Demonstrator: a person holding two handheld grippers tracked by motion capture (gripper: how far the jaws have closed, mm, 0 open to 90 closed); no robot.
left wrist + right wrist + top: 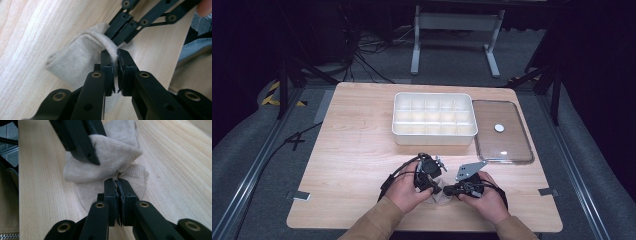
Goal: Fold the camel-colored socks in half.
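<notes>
A beige sock (75,60) lies bunched on the wooden table near its front edge, between the person's two hands. In the left gripper view, my left gripper (117,56) is shut on a rolled fold of the sock. The right gripper (120,29) pinches the same fold from the far side. My right gripper (117,182) is also shut on a gathered pinch of the sock (112,152), with fabric squeezed between its pads. From above, the left gripper (436,190) and right gripper (447,190) point at each other, tips almost touching over the sock (440,198).
A white compartment tray (433,141) stands at the middle back of the table. Its clear lid (502,145) with a white knob lies flat to its right. The table's front edge runs just behind the hands.
</notes>
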